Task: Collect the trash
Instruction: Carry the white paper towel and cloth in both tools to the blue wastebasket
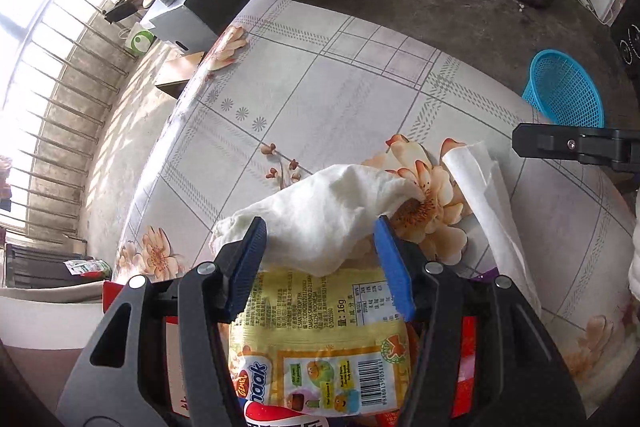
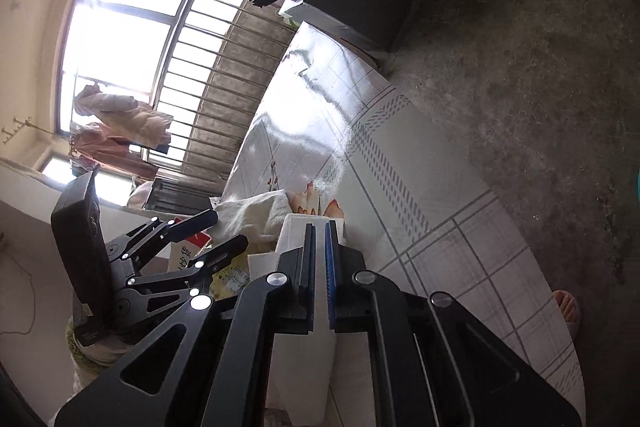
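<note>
White crumpled tissue [image 1: 320, 223] lies on the flowered surface [image 1: 320, 87], partly over a yellow snack wrapper [image 1: 320, 339]. The left tongs [image 1: 320, 259] are spread on both sides of it, not squeezing. The right tongs [image 2: 320, 267] are pressed together on a flat white paper [image 2: 296, 227] just beside the tissue.

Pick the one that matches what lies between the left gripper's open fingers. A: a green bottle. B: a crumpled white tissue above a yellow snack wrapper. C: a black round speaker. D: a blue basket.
B: the left gripper straddles the crumpled white tissue, with the yellow snack wrapper below it.
</note>
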A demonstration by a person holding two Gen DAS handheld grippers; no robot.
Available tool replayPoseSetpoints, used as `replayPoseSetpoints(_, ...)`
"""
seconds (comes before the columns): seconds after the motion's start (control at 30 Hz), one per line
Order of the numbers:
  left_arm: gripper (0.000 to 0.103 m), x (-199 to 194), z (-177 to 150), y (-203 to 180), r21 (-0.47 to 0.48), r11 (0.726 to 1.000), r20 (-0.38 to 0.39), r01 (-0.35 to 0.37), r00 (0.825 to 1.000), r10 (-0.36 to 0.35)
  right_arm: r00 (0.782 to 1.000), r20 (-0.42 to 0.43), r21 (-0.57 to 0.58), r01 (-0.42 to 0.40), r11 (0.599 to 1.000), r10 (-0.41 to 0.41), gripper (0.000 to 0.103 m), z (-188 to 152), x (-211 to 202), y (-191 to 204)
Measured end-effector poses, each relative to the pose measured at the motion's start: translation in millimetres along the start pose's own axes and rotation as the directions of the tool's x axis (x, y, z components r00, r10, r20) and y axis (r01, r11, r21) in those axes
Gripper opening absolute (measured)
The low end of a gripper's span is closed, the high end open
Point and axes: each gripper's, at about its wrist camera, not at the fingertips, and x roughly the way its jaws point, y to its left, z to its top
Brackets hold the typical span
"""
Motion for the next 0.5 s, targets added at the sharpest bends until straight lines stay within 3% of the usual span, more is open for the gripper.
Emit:
replayPoseSetpoints(0.1,0.029,1,-1,-4,0.017,1.0,-0.007,-0.015,1.0,0.015,0.999,-0.034,0.0,0.012,1.0,-0.012,0.007,-13,-2,-12)
replayPoseSetpoints(0.17,0.014,0,-2,-4,0.005,1.0,-0.002,0.009,1.0,-0.009,0.998,-0.054,0.004,0.015,1.0,-0.015,0.026,-17,-1,-13)
replayPoseSetpoints(0.23,0.007,-3,-3,-6,0.003,1.0,0.014,0.006,1.0,-0.006,0.998,-0.068,-0.019,0.013,1.0,-0.014,0.034,-24,-1,-9)
replayPoseSetpoints(0.33,0.002,-11,-6,-9,0.001,1.0,0.04,0.011,0.999,-0.011,0.996,-0.086,-0.073,0.02,0.997,-0.026,0.047,-32,2,2)
replayPoseSetpoints(0.5,0.001,-27,-13,-10,-0.019,0.999,0.087,0.026,0.996,-0.024,0.99,-0.093,-0.173,0.089,0.981,-0.107,0.048,-32,19,24)
